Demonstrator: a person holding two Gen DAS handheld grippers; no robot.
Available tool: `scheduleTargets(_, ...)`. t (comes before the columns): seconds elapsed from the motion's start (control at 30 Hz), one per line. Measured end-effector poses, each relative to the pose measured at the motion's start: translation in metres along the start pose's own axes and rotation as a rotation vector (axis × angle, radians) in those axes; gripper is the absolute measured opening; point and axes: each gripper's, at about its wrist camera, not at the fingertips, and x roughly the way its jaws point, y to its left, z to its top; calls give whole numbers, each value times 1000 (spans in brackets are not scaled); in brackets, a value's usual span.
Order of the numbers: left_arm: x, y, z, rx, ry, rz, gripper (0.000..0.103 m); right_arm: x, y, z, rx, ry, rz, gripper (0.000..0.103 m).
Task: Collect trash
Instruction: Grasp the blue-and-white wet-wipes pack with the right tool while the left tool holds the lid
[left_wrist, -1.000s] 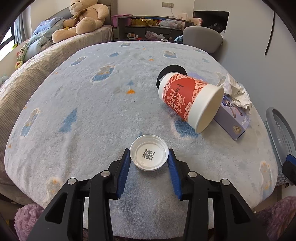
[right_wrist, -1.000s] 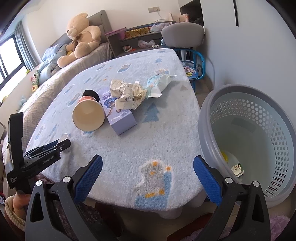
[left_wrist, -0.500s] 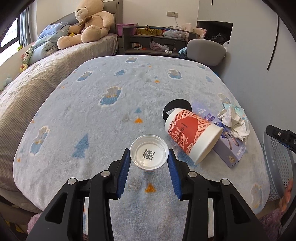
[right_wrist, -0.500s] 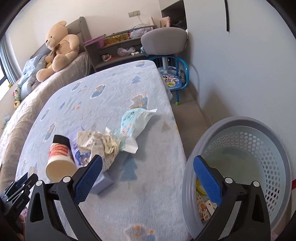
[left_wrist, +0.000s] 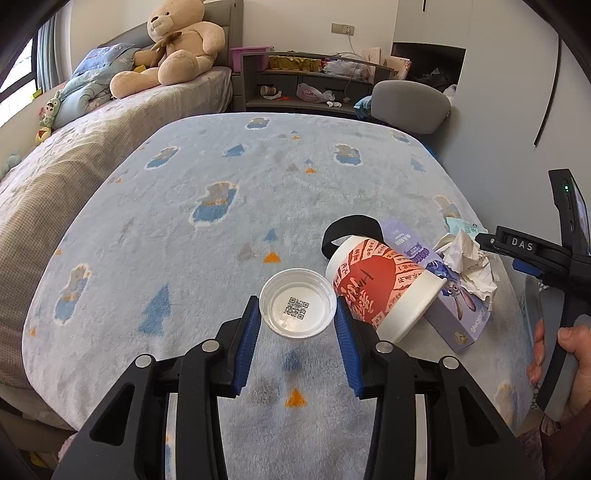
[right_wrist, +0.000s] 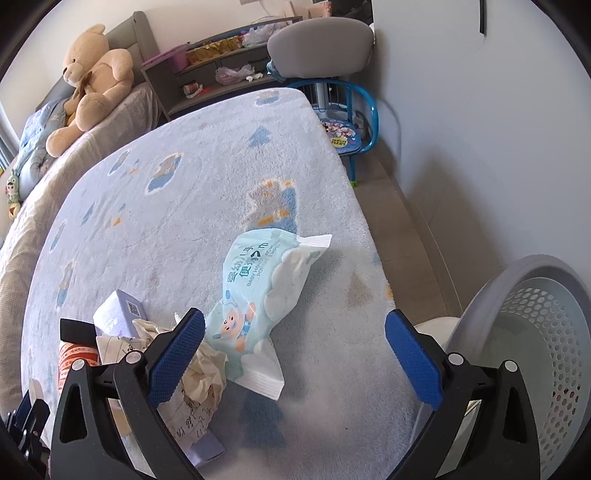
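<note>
My left gripper is shut on a small white plastic lid with a QR code, held above the blue fleece table cover. A red-and-white paper cup lies on its side just right of it, beside a purple box and crumpled paper. My right gripper is open and empty, hovering over the table's right part. A light-blue wipes packet lies between its fingers. The crumpled paper sits by its left finger. The grey mesh basket stands on the floor to the right.
A grey chair and a small blue stool stand beyond the table's far end. A bed with a teddy bear lies to the left. A white wall runs along the right, with bare floor between it and the table.
My left gripper has risen with the lid, away from the table surface. My right gripper has moved from near the basket over to the table, above the wipes packet.
</note>
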Motion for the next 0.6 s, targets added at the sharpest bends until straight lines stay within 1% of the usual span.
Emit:
scheduleTargets(0.07,1,1,0,-1,2,-2,39,5,1,1,5,14,2,94)
scheduleTargets(0.13,1,1,0,-3,4,-3,39,10,4,2,-1,29,0,89)
scheduleTargets(0.17,1,2,0,-4,4,-4,39,13,5,2,-5,40,4,83)
scheduleTargets(0.2,1,2,0,-5,4,-5,39,15,6,2,-8,51,9,75)
scheduleTargets(0.23,0,3,0,-6,3,-5,39,17,7,2,-9,57,14,71)
scheduleTargets(0.33,-2,4,0,-9,0,-7,39,14,9,3,-19,50,44,54)
scheduleTargets(0.37,-2,5,0,-10,-1,-8,39,12,11,2,-27,47,54,44)
scheduleTargets(0.4,-3,5,0,-10,-2,-9,39,10,12,2,-35,41,51,44)
scheduleTargets(0.47,-5,6,0,-11,-3,-11,40,5,13,1,-44,25,53,40)
scheduleTargets(0.6,-10,6,-2,-12,-6,-15,39,-8,12,0,-50,-7,64,39)
